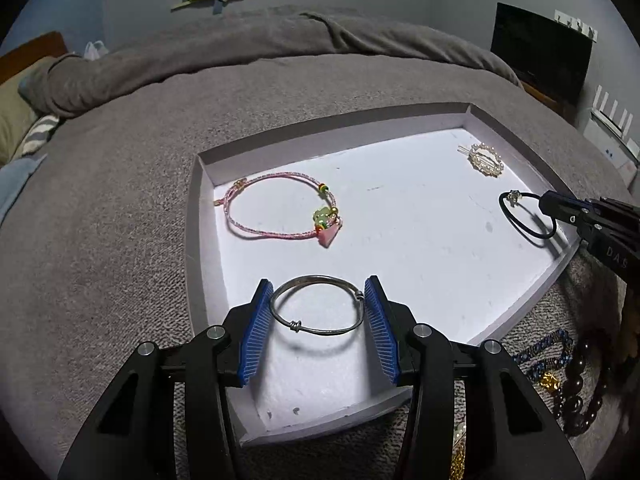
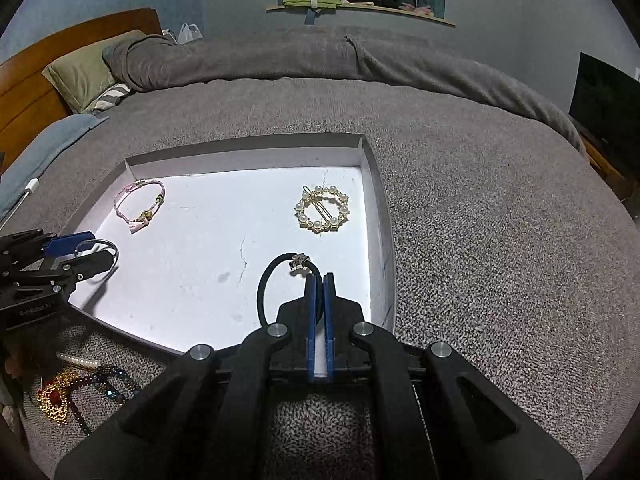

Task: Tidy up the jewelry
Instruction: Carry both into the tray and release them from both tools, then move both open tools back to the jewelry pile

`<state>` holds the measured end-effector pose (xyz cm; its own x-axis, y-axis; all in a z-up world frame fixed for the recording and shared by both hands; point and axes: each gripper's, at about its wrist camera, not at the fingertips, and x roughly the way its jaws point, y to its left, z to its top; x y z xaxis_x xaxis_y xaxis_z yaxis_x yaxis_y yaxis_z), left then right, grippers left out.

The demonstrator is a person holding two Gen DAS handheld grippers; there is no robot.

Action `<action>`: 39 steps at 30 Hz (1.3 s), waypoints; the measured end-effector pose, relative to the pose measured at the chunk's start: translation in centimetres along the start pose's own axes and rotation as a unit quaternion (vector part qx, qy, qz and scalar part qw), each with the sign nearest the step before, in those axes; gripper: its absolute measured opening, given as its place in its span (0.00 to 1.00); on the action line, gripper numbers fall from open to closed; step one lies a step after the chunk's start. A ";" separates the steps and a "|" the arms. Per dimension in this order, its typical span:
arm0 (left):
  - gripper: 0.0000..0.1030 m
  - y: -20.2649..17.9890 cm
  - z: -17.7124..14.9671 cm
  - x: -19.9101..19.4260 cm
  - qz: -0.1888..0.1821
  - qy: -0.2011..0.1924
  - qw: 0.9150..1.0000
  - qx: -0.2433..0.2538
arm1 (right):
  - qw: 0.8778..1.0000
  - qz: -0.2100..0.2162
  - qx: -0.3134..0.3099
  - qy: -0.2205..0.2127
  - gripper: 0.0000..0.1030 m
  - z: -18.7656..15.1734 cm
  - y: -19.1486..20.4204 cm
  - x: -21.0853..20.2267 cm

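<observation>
The left tongs (image 1: 318, 300) clamp a stiff, light silver bangle (image 1: 316, 305) across its width above the white tray's (image 1: 208, 240) near-left corner, while the right tongs (image 2: 319, 280), fully closed, pinch a soft black hair tie (image 2: 266, 280) by its band near the right wall.

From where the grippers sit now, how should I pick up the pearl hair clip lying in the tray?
Probably pinch the beaded ring of the pearl hair clip across its near edge, coming down from above. It lies flat on the tray floor, so only the rim is raised. The right gripper is closest, but it's shut on the black hair tie.
</observation>
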<state>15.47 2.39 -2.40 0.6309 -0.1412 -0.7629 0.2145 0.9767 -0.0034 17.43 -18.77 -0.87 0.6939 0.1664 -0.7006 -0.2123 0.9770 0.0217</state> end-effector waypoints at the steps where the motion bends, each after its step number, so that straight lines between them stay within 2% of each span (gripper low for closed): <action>1: 0.48 0.0 0.0 0.0 -0.001 -0.001 1.000 -0.001 | 1.000 0.001 0.002 -0.002 0.03 0.0 -0.1 -0.1; 5: 0.50 0.0 -0.1 -0.3 -0.003 -0.006 1.000 0.001 | 1.000 0.001 0.004 -0.004 0.03 0.0 -0.2 -0.2; 10: 0.65 -0.2 -0.3 -1.0 0.005 -0.021 1.000 0.004 | 1.000 0.007 0.013 -0.021 0.06 0.0 -0.5 -0.8; 11: 0.68 -0.1 -0.2 -1.1 0.004 -0.026 1.000 0.002 | 1.000 0.008 0.015 -0.026 0.11 0.0 -0.6 -1.0; 12: 0.68 -0.1 -0.2 -1.3 0.001 -0.028 1.000 0.001 | 0.999 0.011 0.019 -0.040 0.21 0.1 -0.7 -1.6; 15: 0.71 -0.2 -0.3 -2.0 0.003 -0.045 0.999 0.002 | 0.997 0.014 0.027 -0.064 0.37 0.3 -1.0 -2.7; 16: 0.71 -0.3 -0.3 -2.3 0.003 -0.051 0.999 0.002 | 0.997 0.015 0.032 -0.072 0.39 0.3 -1.2 -3.1; 21: 0.78 -0.1 -0.5 -4.1 -0.001 -0.086 0.996 -0.022 | 0.991 0.016 0.061 -0.115 0.77 0.1 -2.1 -4.5; 24: 0.84 -0.4 -0.7 -5.1 0.006 -0.108 0.994 -0.021 | 0.988 0.006 0.068 -0.137 0.91 -0.1 -2.3 -5.1; 27: 0.90 -0.6 -1.0 -5.9 0.020 -0.124 0.992 -0.018 | 0.988 -0.002 0.073 -0.139 0.95 -0.2 -2.4 -5.3; 33: 0.92 -0.7 -2.6 -6.8 0.039 -0.121 0.992 -0.020 | 0.987 -0.024 0.082 -0.136 0.95 -1.5 -2.9 -6.1; 39: 0.93 -0.1 -4.7 -8.2 0.033 -0.125 0.991 -0.033 | 0.986 -0.025 0.082 -0.140 0.95 -2.8 -3.3 -7.6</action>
<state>6.77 4.21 0.77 0.8087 -0.1035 -0.5790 0.1226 0.9924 -0.0062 10.96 -23.67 2.36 0.8684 0.1251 -0.4798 -0.0750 0.9897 0.1224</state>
